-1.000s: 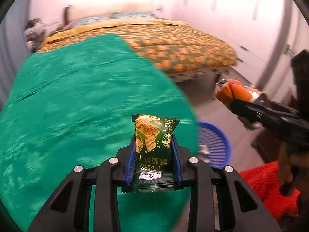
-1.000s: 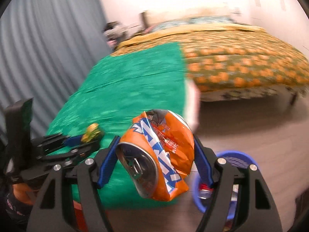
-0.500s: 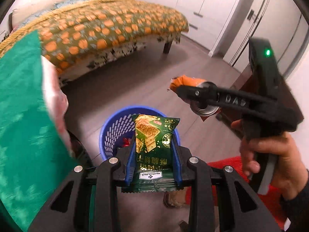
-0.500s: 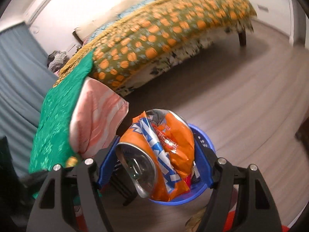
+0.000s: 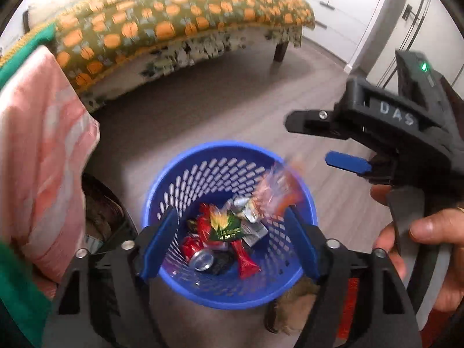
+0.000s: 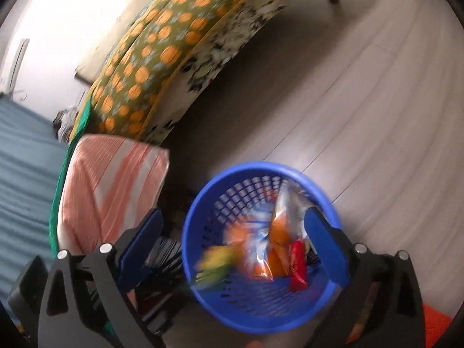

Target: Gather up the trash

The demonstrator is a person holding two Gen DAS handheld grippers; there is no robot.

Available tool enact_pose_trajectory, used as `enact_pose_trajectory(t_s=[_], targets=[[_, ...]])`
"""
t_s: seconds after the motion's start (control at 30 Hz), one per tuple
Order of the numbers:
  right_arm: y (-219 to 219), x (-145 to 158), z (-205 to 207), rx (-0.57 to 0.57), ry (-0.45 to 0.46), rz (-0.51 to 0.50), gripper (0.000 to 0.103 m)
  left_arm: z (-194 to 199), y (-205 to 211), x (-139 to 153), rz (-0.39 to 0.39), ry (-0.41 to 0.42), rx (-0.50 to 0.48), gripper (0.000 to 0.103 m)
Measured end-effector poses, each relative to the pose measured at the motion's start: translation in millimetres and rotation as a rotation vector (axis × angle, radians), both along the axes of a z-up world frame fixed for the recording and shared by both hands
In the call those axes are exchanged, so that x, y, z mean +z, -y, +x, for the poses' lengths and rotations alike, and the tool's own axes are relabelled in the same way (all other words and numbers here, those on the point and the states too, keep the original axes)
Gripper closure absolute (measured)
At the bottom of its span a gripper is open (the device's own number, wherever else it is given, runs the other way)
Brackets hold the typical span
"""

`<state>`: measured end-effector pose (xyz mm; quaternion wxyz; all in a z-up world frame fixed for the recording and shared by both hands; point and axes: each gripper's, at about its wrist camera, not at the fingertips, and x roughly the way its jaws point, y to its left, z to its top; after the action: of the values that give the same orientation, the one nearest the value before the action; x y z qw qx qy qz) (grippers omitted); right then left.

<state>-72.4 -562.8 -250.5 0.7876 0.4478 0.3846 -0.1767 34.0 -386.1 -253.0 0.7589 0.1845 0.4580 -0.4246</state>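
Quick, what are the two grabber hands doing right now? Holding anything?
Left gripper: jaws open, holding nothing, above the blue basket.
Right gripper: jaws open, holding nothing, above that basket.

White letters "DAS" stand on the side of the right gripper (image 5: 327, 136).

I am working in a home bedroom. A bed (image 5: 179, 23) with an olive bedspread (image 6: 162, 43) printed in orange dots stands on dark legs over grey wood-plank flooring (image 6: 362, 110). White wardrobe doors (image 5: 342, 14) line the far wall in the left wrist view. A pink-and-white striped cushion (image 6: 110, 179) and a green cover (image 5: 26, 49) lie close by, and a small blue plastic waste basket (image 5: 203, 168) holding wrappers and cans sits on the floor.
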Motion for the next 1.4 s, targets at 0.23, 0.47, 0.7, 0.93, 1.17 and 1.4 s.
enact_pose_trajectory(t_s=[0.23,0.47,0.7,0.93,1.17,1.4], targets=[[-20.9,86.8,-24.7,-0.002,0.001,-0.286,0.005,-36.9,-41.2,80.7,-0.184,0.144,0.037,0.005],[-102.2,189.0,-97.6,-0.039,0.099,-0.669,0.005,-84.8,-78.4,146.5,-0.201,0.27,-0.02,0.005],[-119.7,183.2,-122.7,-0.02,-0.052,-0.599,0.005,-86.1,-89.4,148.3,-0.152,0.186,0.035,0.005],[-153.7,166.3,-124.7,0.074,-0.173,-0.522,0.005,-71.7,-96.6,134.4,-0.055,0.119,0.09,0.005],[-177.9,146.4,-112.3,0.147,-0.223,-0.5,0.005,-62.3,-102.6,124.8,-0.012,0.101,0.114,0.005],[-178.3,136.1,-109.4,0.151,-0.259,-0.472,0.005,-57.4,-102.0,119.4,0.005,0.098,0.128,0.005]])
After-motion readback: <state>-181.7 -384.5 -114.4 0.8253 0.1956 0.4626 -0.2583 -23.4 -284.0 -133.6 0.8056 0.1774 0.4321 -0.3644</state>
